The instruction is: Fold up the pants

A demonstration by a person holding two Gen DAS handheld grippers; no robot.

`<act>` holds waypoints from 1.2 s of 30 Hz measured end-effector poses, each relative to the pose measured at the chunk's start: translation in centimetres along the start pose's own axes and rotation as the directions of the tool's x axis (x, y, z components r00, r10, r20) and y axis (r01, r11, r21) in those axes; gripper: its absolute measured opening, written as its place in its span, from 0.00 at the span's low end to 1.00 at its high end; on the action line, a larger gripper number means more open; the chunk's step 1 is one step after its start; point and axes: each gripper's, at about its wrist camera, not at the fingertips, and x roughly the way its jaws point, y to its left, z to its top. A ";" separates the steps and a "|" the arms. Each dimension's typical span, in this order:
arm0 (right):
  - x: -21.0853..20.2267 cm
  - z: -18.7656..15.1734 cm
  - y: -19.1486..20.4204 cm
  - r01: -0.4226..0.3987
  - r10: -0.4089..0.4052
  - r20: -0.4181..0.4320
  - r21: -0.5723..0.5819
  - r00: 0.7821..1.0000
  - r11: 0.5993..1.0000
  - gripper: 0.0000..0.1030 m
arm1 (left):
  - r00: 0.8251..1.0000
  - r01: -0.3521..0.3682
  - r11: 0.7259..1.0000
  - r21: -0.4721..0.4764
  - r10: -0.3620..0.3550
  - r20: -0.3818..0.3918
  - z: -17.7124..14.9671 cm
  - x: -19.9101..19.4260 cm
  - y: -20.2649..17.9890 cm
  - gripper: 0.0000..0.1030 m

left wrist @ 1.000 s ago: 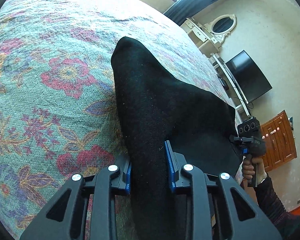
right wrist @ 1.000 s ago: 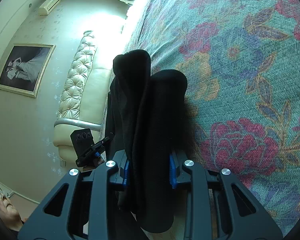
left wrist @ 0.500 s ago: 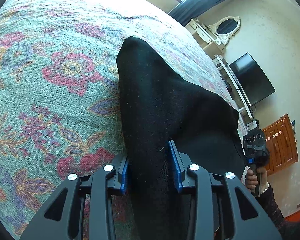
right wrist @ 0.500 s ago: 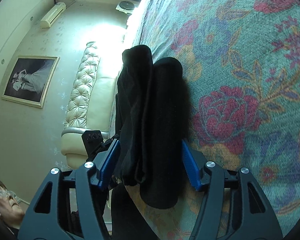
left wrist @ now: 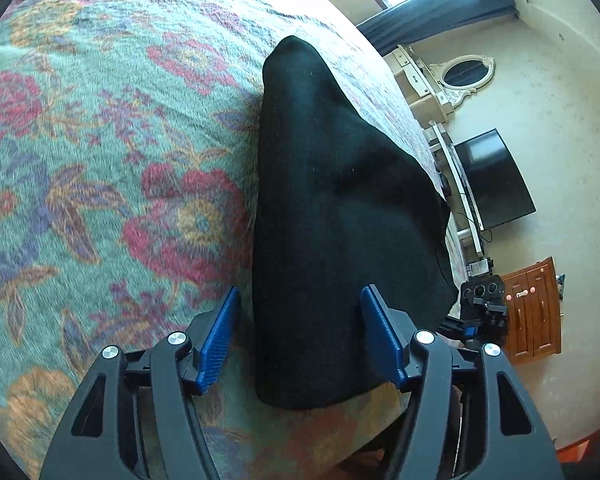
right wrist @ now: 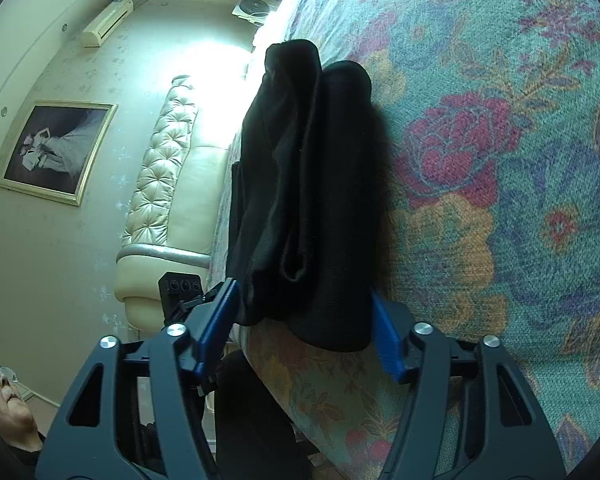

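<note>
The black pants [left wrist: 332, 208] lie folded in a thick bundle on the floral bedspread [left wrist: 100, 160], near the bed's edge. My left gripper [left wrist: 304, 340] is open, its blue pads standing apart on either side of the bundle's near end. In the right wrist view the pants [right wrist: 312, 184] show as stacked layers with a rolled fold on the right. My right gripper [right wrist: 304, 328] is open too, with its jaws wide around the other end of the bundle. Each gripper shows small in the other's view.
The bedspread [right wrist: 500, 160] stretches far to one side. A padded cream headboard [right wrist: 168, 184] and framed picture [right wrist: 56, 152] are beyond the bed. A TV [left wrist: 492, 180], dresser mirror [left wrist: 464, 74] and wooden cabinet [left wrist: 536, 304] stand by the wall.
Both grippers have opened and let go of the pants. The bundle now rests on the bed between the spread jaws. The right opened first, then the left.
</note>
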 end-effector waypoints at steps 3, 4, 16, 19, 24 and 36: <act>-0.3 -0.5 -0.9 -0.031 0.030 0.015 0.046 0.999 0.998 0.31 | 1.000 -0.003 1.000 0.030 0.003 0.009 -0.6 0.3 -0.6 0.58; -0.5 -0.6 -1.0 -0.046 0.045 0.021 0.057 0.999 0.997 0.30 | 1.000 -0.017 0.999 0.051 0.016 0.012 -0.7 0.3 -0.9 0.47; -0.8 -1.2 -1.7 -0.043 0.041 0.026 0.061 0.999 0.997 0.29 | 0.997 -0.072 0.990 0.119 0.069 0.027 -1.2 0.2 -1.7 0.37; -0.7 -1.1 -1.5 -0.045 0.043 0.028 0.069 0.999 0.997 0.33 | 0.996 -0.087 0.989 0.119 0.083 0.038 -1.4 0.1 -1.7 0.45; -1.3 -1.3 -1.9 -0.067 0.063 0.045 0.079 0.997 0.995 0.41 | 0.998 -0.035 0.997 0.071 0.031 0.047 -1.7 0.1 -1.2 0.64; -3.0 -4.4 -1.3 -0.088 0.080 0.126 0.058 0.989 0.994 0.63 | 0.993 -0.111 0.974 0.196 0.101 0.062 -2.4 1.5 -3.4 0.86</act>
